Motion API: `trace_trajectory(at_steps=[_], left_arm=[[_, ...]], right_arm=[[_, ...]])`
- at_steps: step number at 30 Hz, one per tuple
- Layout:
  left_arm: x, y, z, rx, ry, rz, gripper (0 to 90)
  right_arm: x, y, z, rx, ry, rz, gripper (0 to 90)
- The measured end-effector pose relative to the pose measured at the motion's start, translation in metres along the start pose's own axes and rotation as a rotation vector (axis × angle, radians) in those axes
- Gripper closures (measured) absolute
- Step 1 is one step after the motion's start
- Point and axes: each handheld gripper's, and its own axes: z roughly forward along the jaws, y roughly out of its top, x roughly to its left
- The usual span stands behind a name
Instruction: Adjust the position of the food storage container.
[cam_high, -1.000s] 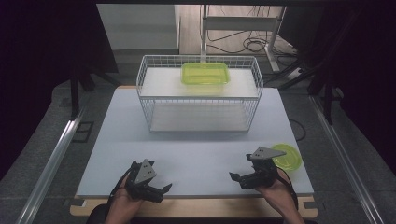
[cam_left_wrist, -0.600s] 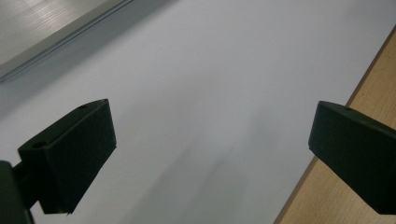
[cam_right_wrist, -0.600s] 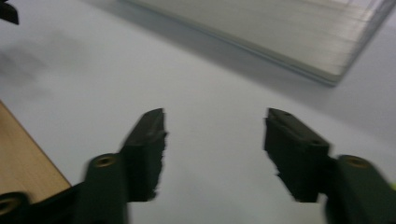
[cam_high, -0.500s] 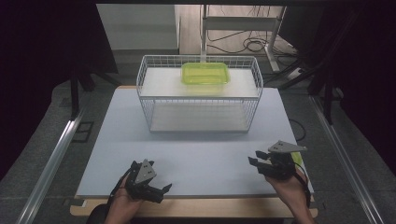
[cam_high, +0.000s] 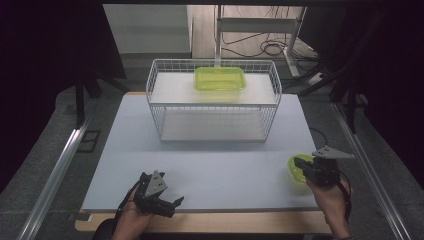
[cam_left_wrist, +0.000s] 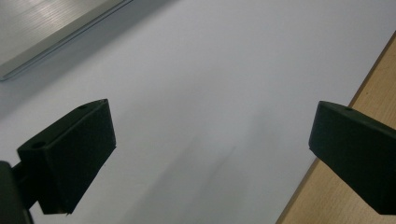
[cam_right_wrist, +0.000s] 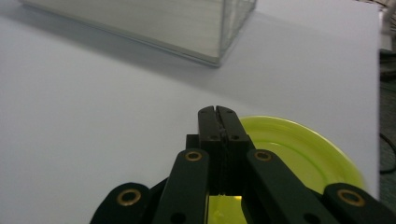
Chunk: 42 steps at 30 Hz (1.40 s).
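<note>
The white surface (cam_high: 210, 150) spreads across the scene, with a wooden edge along its near side. At its far middle stands a wire basket (cam_high: 212, 100), and a yellow-green lidded box (cam_high: 220, 78) sits on the basket's upper level. A yellow-green plate (cam_high: 296, 168) lies on the surface at the near right, close to the right edge and well apart from the basket.

The right hand-held gripper (cam_high: 299, 163) hangs over that plate. Its jaws have just been closing and now stand clenched, pressed together at their tips in the right gripper view (cam_right_wrist: 218, 112). Nothing shows between those tips; the plate (cam_right_wrist: 299, 149) lies below and to the right of them, and whether the jaws touch it cannot be told.

The left hand-held gripper (cam_high: 175, 201) rests at the near left by the wooden edge. In the left gripper view its jaws stand wide apart, released, with bare surface (cam_left_wrist: 210, 93) between them.
</note>
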Motion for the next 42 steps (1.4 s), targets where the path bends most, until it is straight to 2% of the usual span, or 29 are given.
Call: trace_trajectory(at_steps=[3,8,18,23,33,42], left_arm=[[0.0,0.0,0.0,0.0,0.0,-0.001,0.3],[0.0,0.0,0.0,0.002,0.002,0.001,0.3],[0.0,0.0,0.001,0.011,0.005,0.004,0.3],[0.0,0.0,0.001,0.016,0.006,0.005,0.3],[0.0,0.0,0.002,0.024,0.009,0.008,0.3],[-0.001,-0.001,0.003,0.029,0.011,0.008,0.3]], right_arm=[[-0.01,-0.003,-0.004,-0.011,-0.025,0.024,89.5],[-0.027,-0.009,-0.011,-0.003,-0.095,0.051,89.6],[-0.058,-0.024,-0.012,0.027,-0.173,0.09,89.6],[-0.069,-0.031,-0.011,0.04,-0.2,0.114,89.6],[-0.069,-0.035,-0.002,0.087,-0.188,0.125,89.5],[-0.053,-0.033,0.005,0.122,-0.158,0.126,89.5]])
